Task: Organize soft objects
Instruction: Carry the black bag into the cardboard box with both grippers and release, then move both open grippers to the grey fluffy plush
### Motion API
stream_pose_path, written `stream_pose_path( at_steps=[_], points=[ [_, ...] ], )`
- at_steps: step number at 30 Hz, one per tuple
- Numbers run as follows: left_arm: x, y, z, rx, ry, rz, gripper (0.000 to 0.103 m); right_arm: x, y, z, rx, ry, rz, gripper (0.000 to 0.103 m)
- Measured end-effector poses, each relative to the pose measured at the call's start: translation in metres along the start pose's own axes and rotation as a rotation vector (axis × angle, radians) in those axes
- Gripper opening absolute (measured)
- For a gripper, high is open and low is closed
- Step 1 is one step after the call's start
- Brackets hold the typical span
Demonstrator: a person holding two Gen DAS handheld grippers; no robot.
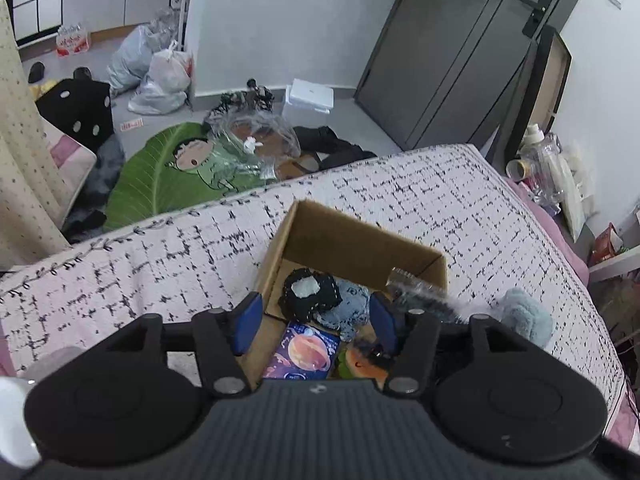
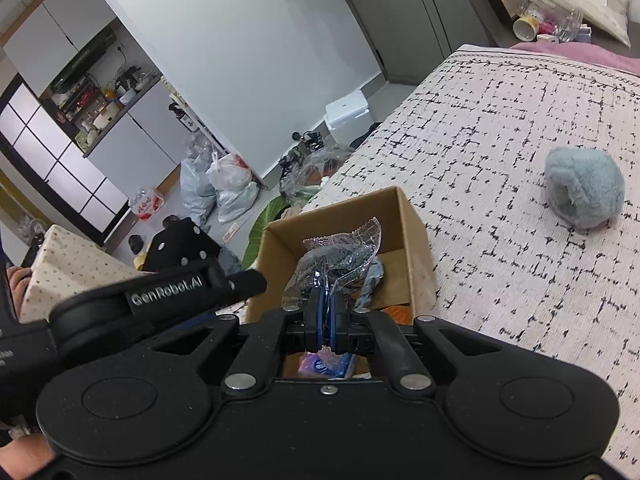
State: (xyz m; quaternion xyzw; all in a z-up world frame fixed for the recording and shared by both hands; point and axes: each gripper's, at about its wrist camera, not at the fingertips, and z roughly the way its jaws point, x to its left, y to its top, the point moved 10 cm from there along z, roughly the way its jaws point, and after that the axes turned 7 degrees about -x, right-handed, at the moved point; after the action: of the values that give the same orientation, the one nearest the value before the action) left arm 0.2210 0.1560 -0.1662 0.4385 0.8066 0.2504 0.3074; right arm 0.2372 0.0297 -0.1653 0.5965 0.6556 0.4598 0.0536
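Note:
An open cardboard box point(image 1: 424, 276) stands on the checked bed cover. It holds a black knitted item with a white centre point(image 1: 310, 292), a blue-grey soft item point(image 1: 352, 304), a purple planet packet point(image 1: 308, 354) and an orange toy point(image 1: 362, 364). My left gripper point(image 1: 314, 322) is open and empty just above the box's near side. My right gripper point(image 2: 326, 312) is shut on a clear plastic packet with a dark item inside point(image 2: 340, 254), held over the box point(image 2: 412, 232). A fluffy blue ball point(image 2: 584, 192) lies on the bed to the right; it also shows in the left wrist view point(image 1: 524, 312).
The bed cover point(image 1: 460, 200) ends at an edge beyond the box. On the floor lie a green leaf mat point(image 1: 160, 176), plastic bags point(image 1: 160, 76) and a white box point(image 1: 310, 98). Bottles and clutter point(image 1: 548, 168) stand at the bed's right. A dark door point(image 1: 452, 60) is behind.

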Motion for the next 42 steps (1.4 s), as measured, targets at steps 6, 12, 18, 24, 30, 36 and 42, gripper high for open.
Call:
stream_pose_path(
  at_steps=[6,12,18,24,30,36,42],
  points=[
    [-0.006,0.01,-0.018,-0.037,-0.001,0.021,0.064,0.016,-0.009,-0.003,0.06,0.09,0.043,0.009],
    [-0.005,0.013,-0.033,-0.054,0.025,0.047,0.072,0.009,0.001,-0.022,0.033,0.1,0.093,0.023],
    [-0.009,0.014,-0.045,-0.063,0.037,0.072,0.073,-0.008,0.01,-0.037,0.01,0.089,0.115,0.023],
    [-0.022,0.009,-0.049,-0.058,0.034,0.092,0.073,-0.03,0.016,-0.053,-0.012,0.056,0.118,0.03],
    [-0.04,0.002,-0.049,-0.045,0.031,0.117,0.073,-0.059,0.022,-0.068,-0.029,0.014,0.128,0.042],
    [-0.061,-0.006,-0.046,-0.034,0.024,0.145,0.073,-0.09,0.032,-0.08,-0.06,-0.024,0.131,0.05],
    [-0.084,-0.015,-0.037,-0.02,0.022,0.158,0.073,-0.119,0.04,-0.085,-0.074,-0.082,0.122,0.058]
  ],
)
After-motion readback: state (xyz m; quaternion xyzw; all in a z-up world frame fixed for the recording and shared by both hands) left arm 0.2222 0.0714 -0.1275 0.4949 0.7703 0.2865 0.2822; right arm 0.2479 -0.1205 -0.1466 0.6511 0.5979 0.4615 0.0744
